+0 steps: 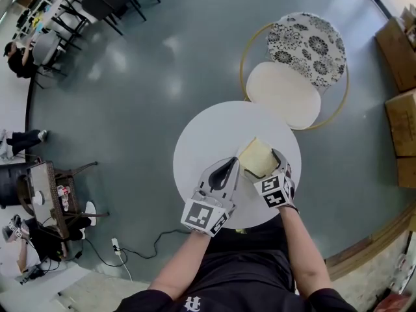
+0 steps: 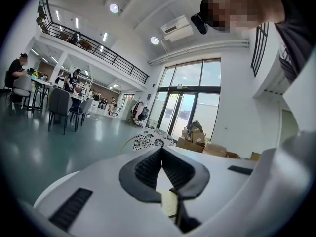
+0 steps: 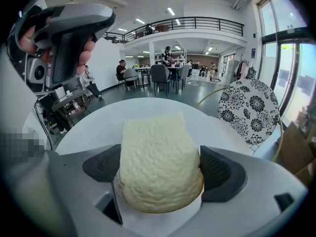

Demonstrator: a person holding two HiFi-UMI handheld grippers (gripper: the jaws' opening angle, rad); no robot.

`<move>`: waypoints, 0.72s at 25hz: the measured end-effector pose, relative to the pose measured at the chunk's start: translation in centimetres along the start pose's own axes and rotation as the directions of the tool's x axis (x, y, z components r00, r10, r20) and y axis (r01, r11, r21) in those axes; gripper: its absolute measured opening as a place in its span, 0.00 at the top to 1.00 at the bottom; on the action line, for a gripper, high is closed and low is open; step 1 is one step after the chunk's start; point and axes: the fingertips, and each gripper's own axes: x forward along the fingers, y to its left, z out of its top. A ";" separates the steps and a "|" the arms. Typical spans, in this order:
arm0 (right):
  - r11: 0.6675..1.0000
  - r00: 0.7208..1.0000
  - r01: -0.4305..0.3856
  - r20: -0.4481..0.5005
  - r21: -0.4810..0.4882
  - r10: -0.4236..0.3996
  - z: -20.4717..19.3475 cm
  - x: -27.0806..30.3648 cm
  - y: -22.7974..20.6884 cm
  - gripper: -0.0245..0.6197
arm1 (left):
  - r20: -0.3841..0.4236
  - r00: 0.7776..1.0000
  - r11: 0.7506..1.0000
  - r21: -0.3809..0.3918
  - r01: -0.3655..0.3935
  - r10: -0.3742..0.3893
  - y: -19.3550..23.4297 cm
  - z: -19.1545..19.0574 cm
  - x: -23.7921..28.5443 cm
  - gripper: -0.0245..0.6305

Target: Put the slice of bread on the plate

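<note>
Slice of bread (image 3: 158, 164): pale and thick, clamped on both sides by the right gripper's jaws, over the round white table (image 1: 201, 142), just right of its middle; not on either plate.
Right gripper (image 1: 266, 168): clenched on the bread, which sticks out forward past its jaws.
Left gripper (image 1: 224, 171): just beside the right one, to its left, over the table; jaws pressed together at their tips, nothing between them.
Cream plate (image 1: 283, 95): bare, on a gold-rimmed stand (image 1: 241, 64) beyond the table's far right edge.
Flowered plate (image 1: 309, 41): black-and-white, on the same stand, behind the cream one and touching or overlapping it.
</note>
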 end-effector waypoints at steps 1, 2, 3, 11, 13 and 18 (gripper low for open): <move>1.000 1.000 -0.001 -0.005 0.001 0.001 0.0 0.2 0.0 0.18 | 0.000 1.000 1.000 0.001 0.000 0.000 0.0 0.1 0.0 0.95; 1.000 1.000 -0.003 -0.013 0.002 0.003 -0.1 0.3 0.1 0.18 | 0.000 1.000 1.000 0.002 0.000 0.000 0.1 0.1 -0.1 0.95; 1.000 1.000 -0.007 -0.022 0.004 0.007 -0.2 0.5 0.1 0.18 | 0.000 1.000 1.000 0.002 0.000 0.000 0.2 0.2 -0.2 0.95; 0.994 0.998 -0.065 -0.016 0.090 0.067 -0.2 0.5 0.4 0.18 | -0.006 1.000 1.000 -0.001 -0.001 0.001 0.4 0.6 -0.2 0.95; 0.993 0.998 -0.067 -0.010 0.101 0.068 0.3 0.0 0.2 0.18 | -0.009 1.000 1.000 -0.004 -0.001 0.001 0.2 1.0 -0.2 0.95; 0.988 0.997 -0.069 0.024 0.138 0.067 2.4 -2.6 -0.2 0.18 | -0.025 1.000 1.000 0.002 0.006 -0.006 -0.8 2.4 -0.3 0.95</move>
